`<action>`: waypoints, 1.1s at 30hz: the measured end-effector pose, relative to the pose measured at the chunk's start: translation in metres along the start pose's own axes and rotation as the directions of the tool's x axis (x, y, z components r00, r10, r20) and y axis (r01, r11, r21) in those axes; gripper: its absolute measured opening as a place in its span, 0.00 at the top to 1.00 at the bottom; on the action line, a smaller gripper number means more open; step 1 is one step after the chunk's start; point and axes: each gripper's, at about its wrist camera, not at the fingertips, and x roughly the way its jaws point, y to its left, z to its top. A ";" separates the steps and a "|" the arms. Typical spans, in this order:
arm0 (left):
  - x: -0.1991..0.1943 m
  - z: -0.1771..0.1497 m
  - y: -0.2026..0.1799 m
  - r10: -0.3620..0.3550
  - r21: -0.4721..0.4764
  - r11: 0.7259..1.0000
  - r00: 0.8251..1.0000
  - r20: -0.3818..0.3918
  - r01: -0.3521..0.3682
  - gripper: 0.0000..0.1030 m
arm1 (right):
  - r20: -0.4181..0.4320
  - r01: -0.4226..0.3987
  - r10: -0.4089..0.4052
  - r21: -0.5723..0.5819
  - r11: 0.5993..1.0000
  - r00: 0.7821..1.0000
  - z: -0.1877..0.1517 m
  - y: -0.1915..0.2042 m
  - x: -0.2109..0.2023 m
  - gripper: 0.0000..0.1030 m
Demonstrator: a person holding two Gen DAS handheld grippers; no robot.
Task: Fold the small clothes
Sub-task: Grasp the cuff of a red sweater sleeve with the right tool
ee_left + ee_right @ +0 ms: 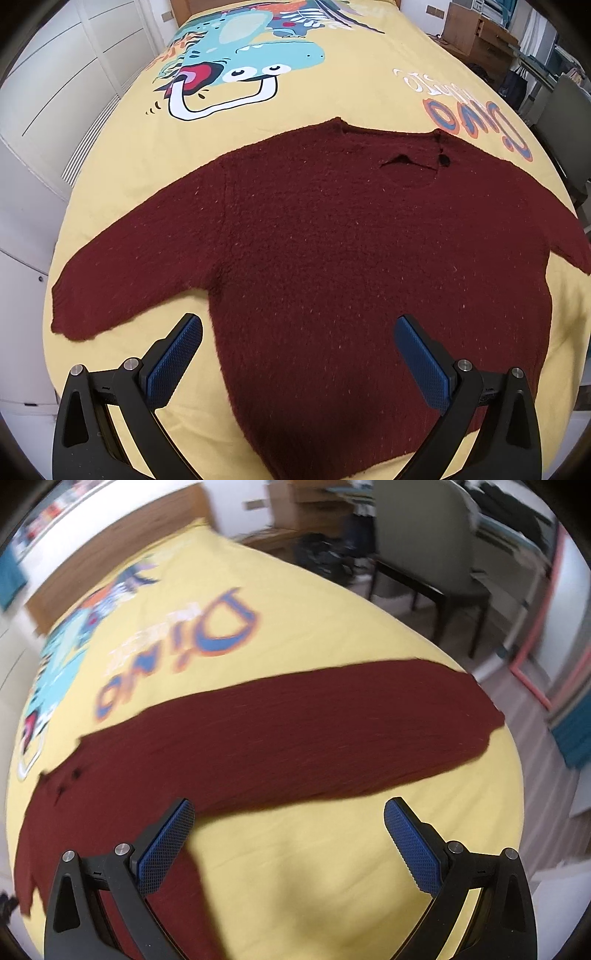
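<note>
A small dark red knitted sweater [332,243] lies flat on a yellow bedspread [332,85], sleeves spread out, neck toward the far side. My left gripper [297,328] is open and empty, above the sweater's hem near its left side. In the right wrist view, which is blurred, the sweater's right sleeve [332,731] stretches toward the bed's right edge. My right gripper [290,812] is open and empty, above the yellow bedspread [314,886] just below that sleeve, near the armpit.
The bedspread has a cartoon dinosaur print [236,55] and lettering [472,114]. White cupboards [55,92] stand left of the bed. A chair [424,554] and a desk [480,33] stand to the right. The bed edge [517,775] drops to the floor.
</note>
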 end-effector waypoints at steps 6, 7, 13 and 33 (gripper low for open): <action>0.026 0.002 0.010 0.007 -0.038 0.999 0.998 -0.060 -0.010 0.01 | -0.082 0.105 -0.097 0.108 0.989 0.992 0.011 -0.054 0.055 0.01; 0.030 0.001 0.012 0.006 -0.041 0.999 0.998 -0.067 -0.009 0.01 | -0.096 0.108 -0.095 0.137 0.985 0.991 0.012 -0.063 0.062 0.01; 0.046 -0.004 0.021 0.029 -0.039 0.999 0.993 -0.116 -0.034 0.01 | -0.115 0.131 -0.105 0.244 0.961 0.988 0.022 -0.104 0.089 0.01; 0.059 -0.015 0.033 0.039 -0.025 0.999 0.989 -0.145 -0.043 0.01 | -0.047 0.049 -0.042 0.176 0.983 0.998 0.077 -0.090 0.064 0.88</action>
